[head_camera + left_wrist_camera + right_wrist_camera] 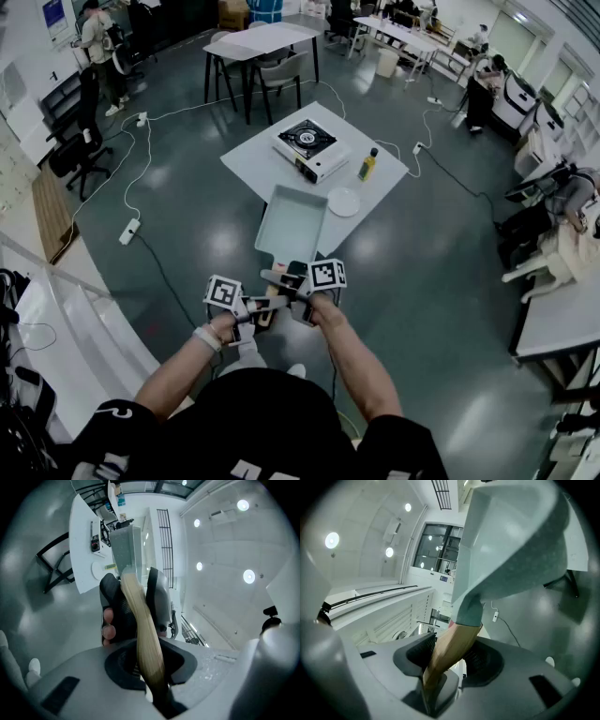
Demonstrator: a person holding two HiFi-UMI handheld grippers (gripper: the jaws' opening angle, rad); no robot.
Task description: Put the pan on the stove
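A rectangular pale grey-green pan [292,223] with a wooden handle [272,302] hangs in the air before a white table [258,161]. A portable gas stove [309,141] stands on that table, beyond the pan. My left gripper [265,309] is shut on the handle's near end [143,639]. My right gripper [284,279] is shut on the handle closer to the pan [452,644]. In the left gripper view the pan [124,545] shows edge-on with the stove [95,538] behind it. The pan's underside [511,541] fills the right gripper view.
A yellow bottle [368,165] and a white plate [343,202] share the table with the stove. A power strip [129,231] and cables lie on the floor to the left. More tables, chairs and people stand further back and to the right.
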